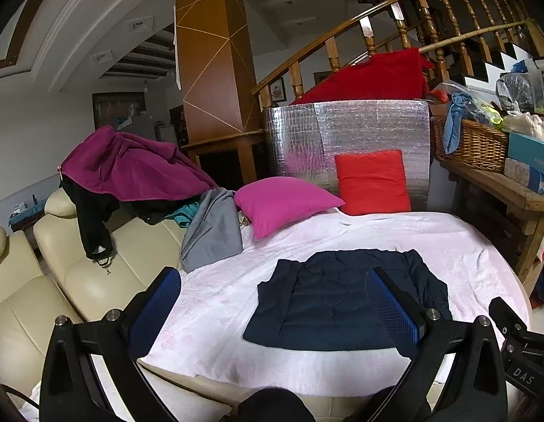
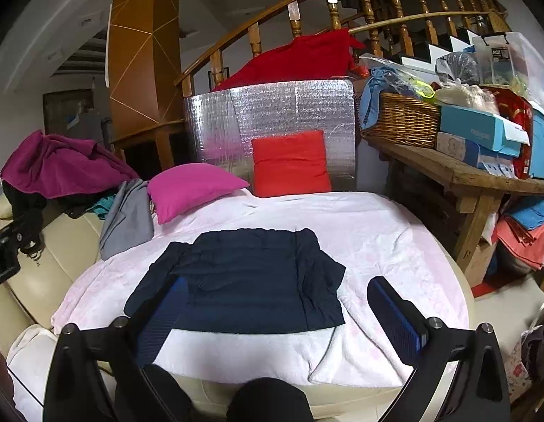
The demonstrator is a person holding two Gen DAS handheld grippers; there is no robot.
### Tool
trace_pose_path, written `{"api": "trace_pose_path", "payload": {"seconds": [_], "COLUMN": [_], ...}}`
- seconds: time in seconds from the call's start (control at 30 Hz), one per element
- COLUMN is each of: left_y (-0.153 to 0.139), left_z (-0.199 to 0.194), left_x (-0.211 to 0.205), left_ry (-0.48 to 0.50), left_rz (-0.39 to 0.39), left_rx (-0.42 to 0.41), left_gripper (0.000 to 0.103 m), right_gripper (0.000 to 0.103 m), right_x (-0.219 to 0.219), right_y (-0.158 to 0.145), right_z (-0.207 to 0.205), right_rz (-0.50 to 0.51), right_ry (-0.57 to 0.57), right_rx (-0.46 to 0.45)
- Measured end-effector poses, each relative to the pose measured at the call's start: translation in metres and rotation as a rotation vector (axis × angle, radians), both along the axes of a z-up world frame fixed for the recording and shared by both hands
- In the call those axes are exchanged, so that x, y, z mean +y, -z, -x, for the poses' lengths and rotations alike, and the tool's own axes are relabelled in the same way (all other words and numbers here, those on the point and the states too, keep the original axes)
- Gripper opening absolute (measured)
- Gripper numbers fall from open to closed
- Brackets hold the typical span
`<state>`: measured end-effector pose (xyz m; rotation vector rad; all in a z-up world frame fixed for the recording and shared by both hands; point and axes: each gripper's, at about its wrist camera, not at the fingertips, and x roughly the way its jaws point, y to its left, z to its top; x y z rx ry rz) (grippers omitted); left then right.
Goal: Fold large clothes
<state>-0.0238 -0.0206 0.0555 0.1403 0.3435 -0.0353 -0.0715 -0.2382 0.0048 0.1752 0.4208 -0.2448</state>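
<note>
A pale pink blanket point(image 2: 395, 246) covers the couch, and on it a dark navy garment point(image 2: 247, 281) lies flat with sleeves tucked inward, its longer side appearing to run left to right, one short edge nearest the tools. Both the left gripper point(image 1: 275, 309) and right gripper point(image 2: 275, 316) hang spread wide and empty just short of that near edge, neither clearly closer.

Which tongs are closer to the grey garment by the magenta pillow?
Left, probably. The grey garment lies left of the navy garment; the left tongs hang open just right of it, while the right tongs hang open farther right, over the navy garment's right half.
</note>
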Motion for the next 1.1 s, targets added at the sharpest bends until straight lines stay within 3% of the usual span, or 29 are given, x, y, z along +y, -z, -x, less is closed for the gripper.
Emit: {"api": "trace_pose_path", "payload": {"seconds": [1.1], "left_y": [0.006], "left_z": [0.0], "left_x": [0.01], "left_ry": [0.005], "left_rz": [0.004], "left_rx": [0.006], "left_gripper": [0.103], "right_gripper": [0.103], "right_x": [0.014], "right_y": [-0.005], "right_z": [-0.006], "right_rz": [0.01], "right_ry": [0.01], "right_rx": [0.0]}}
